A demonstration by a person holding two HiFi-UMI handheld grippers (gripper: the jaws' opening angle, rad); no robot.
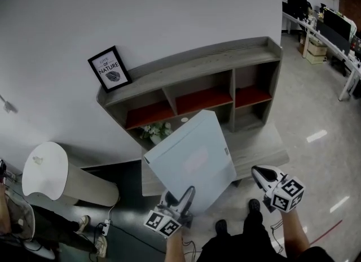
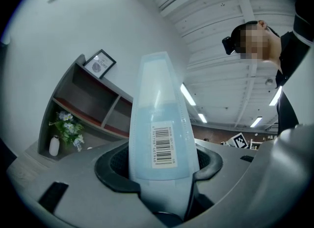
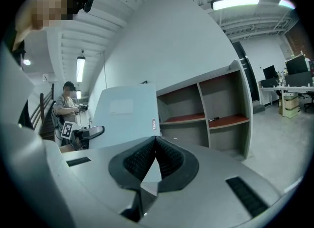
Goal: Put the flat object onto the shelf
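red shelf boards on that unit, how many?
3 red boards, all in the upper row: left board, middle board, right board. The flat panel covers part of the lower row, so more may be hidden.

One flat object [image 1: 192, 162], one shelf [image 1: 194, 68], two tongs [image 1: 189, 194] [image 1: 258, 171]

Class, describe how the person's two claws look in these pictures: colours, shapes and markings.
The left claw and right claw each have a pale grey body, with black ribbed pads set in a black surround. Each carries a white cube printed with black square markers. The person wears dark trousers.
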